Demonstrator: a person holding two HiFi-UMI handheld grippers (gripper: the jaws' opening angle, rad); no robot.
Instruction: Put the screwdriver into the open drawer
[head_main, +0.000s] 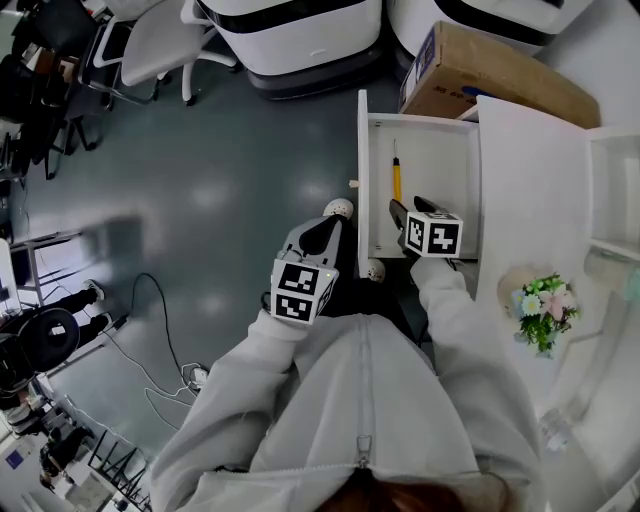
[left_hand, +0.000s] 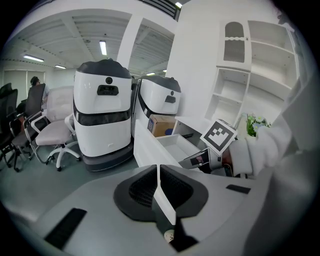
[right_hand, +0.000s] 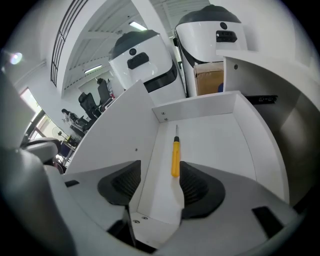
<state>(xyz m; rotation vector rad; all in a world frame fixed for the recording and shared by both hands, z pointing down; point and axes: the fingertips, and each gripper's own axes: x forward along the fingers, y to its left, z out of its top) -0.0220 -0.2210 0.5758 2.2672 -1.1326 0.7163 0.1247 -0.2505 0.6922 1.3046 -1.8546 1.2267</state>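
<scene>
A yellow-handled screwdriver (head_main: 396, 182) lies flat inside the open white drawer (head_main: 440, 150), along its left wall, with its thin metal tip pointing to the far end. In the right gripper view the screwdriver (right_hand: 175, 158) rests free on the drawer floor (right_hand: 220, 145). My right gripper (head_main: 404, 214) hovers above the drawer's near end, open (right_hand: 160, 184) and empty. My left gripper (head_main: 322, 236) hangs over the floor just outside the drawer front, shut (left_hand: 159, 172) with nothing in it.
Two round knobs (head_main: 338, 208) stick out of the drawer front. A cardboard box (head_main: 480, 75) sits beyond the drawer, with white machines (head_main: 300, 35) behind it. A flower pot (head_main: 545, 305) stands on the white top at right. Office chairs (head_main: 160, 40) and cables (head_main: 160, 330) are at left.
</scene>
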